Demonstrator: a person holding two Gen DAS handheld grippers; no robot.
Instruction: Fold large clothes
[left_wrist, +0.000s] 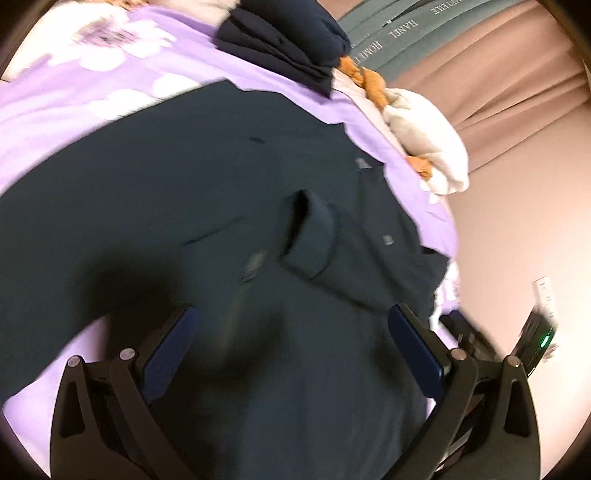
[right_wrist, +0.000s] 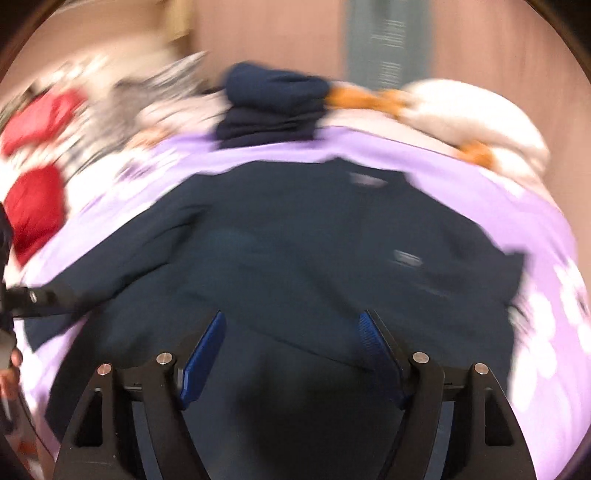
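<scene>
A large dark navy garment (left_wrist: 229, 206) lies spread on a purple flowered bedsheet (left_wrist: 74, 107). A flap and two small grey marks show on it. My left gripper (left_wrist: 293, 321) hovers over it, jaws wide apart and empty. In the right wrist view the same garment (right_wrist: 295, 240) fills the middle, blurred. My right gripper (right_wrist: 291, 328) is open and empty above its near part. The left gripper (right_wrist: 40, 297) shows at the left edge of that view, over a sleeve.
A folded navy pile (left_wrist: 284, 40) sits at the far side of the bed, next to an orange and white bundle (left_wrist: 417, 136). Red cloth (right_wrist: 37, 199) and grey clothes lie at the far left. Pink curtains (left_wrist: 498, 66) hang behind the bed.
</scene>
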